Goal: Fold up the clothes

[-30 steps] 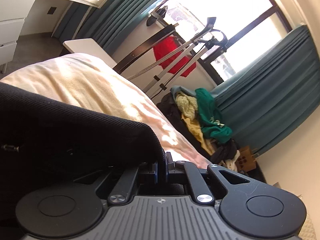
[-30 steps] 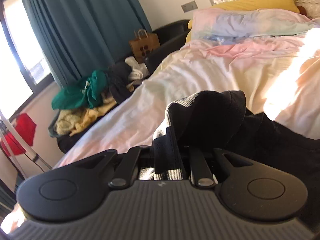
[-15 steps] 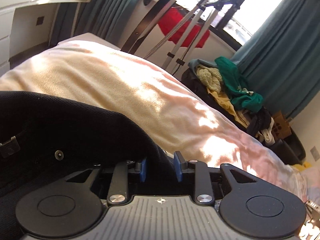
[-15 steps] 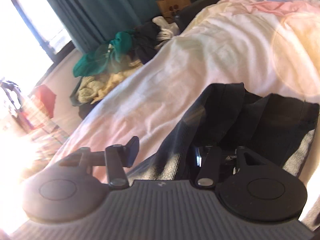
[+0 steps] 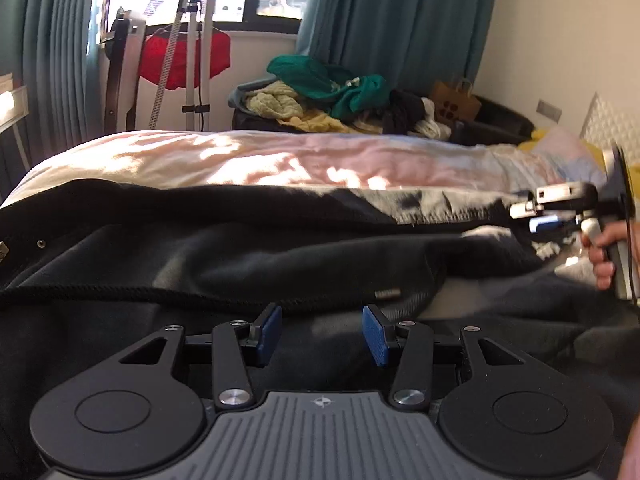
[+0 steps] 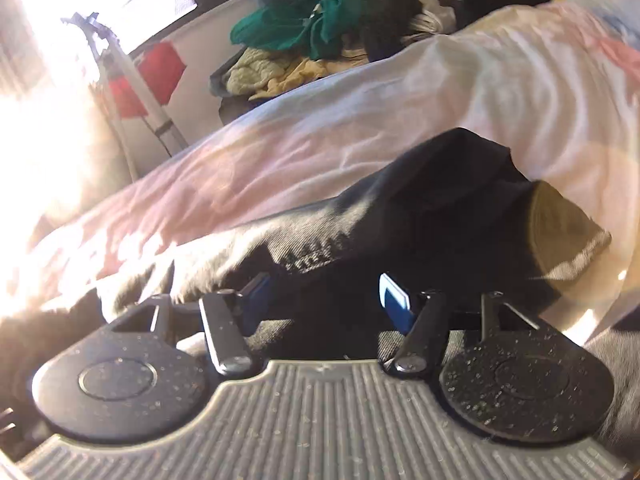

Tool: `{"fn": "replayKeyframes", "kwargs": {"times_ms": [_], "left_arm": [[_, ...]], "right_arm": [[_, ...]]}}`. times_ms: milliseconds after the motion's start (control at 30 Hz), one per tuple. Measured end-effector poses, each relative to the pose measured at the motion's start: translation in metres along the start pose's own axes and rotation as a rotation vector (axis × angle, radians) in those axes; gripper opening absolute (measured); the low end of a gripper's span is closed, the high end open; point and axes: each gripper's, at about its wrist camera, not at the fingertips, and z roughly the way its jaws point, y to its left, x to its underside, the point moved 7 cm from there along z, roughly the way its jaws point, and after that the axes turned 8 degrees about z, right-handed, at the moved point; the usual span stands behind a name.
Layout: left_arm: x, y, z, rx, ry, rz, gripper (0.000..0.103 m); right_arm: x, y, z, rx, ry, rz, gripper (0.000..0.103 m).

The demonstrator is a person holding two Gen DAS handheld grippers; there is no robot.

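Note:
A black garment [image 5: 224, 256] lies spread across the bed [image 5: 280, 160], folded over along its length. My left gripper [image 5: 322, 334] is open and empty just above the near part of the garment. My right gripper [image 6: 324, 300] is open over the garment's other end [image 6: 432, 208], with black cloth lying between and under its blue pads. The right gripper also shows in the left wrist view [image 5: 560, 208] at the far right, held by a hand.
A heap of green, yellow and dark clothes [image 5: 332, 100] sits beyond the bed. A metal stand [image 5: 192, 52] with a red cloth [image 5: 184, 60] is by the window. Teal curtains [image 5: 400, 20] hang behind. A paper bag [image 5: 456, 100] stands at the wall.
Both grippers were shut on the black garment and have opened and let it go. The garment now lies flat on the bed. Both cameras have swung toward the window side.

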Motion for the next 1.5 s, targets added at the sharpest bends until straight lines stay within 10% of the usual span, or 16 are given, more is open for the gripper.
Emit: {"fn": "replayKeyframes", "kwargs": {"times_ms": [100,500,700,1000,1100,1233,1333,1367,1500], "left_arm": [[0.014,-0.006,0.013,-0.035,0.020,0.031,0.048],[0.016,0.002,0.020,-0.068,-0.029,0.036,0.048],[0.018,-0.011,0.018,-0.086,-0.059,0.123,0.042],[0.026,-0.017,0.024,-0.071,-0.075,0.148,0.028],[0.025,-0.011,0.020,-0.082,-0.073,0.109,0.003],[0.022,-0.007,0.006,-0.072,-0.093,0.075,0.000],[0.014,-0.011,-0.010,-0.055,-0.127,0.091,0.000],[0.010,-0.010,-0.016,-0.043,-0.141,0.089,0.000],[-0.004,-0.003,-0.044,0.017,-0.201,0.066,0.000]], "right_arm": [[-0.012,0.002,0.009,0.042,-0.028,-0.032,0.018],[-0.089,-0.007,0.082,0.235,-0.168,-0.038,0.011],[-0.111,-0.032,0.033,0.181,-0.375,0.111,0.023],[-0.033,-0.107,-0.043,0.143,-0.227,0.439,0.069],[0.001,-0.122,-0.056,0.148,-0.231,0.537,0.070],[0.015,-0.129,-0.044,0.055,-0.208,0.606,0.068],[0.011,-0.130,-0.033,0.103,-0.213,0.592,0.044],[0.009,-0.131,-0.029,0.127,-0.216,0.589,0.017],[0.003,-0.137,-0.042,0.133,-0.261,0.604,0.008]]}}
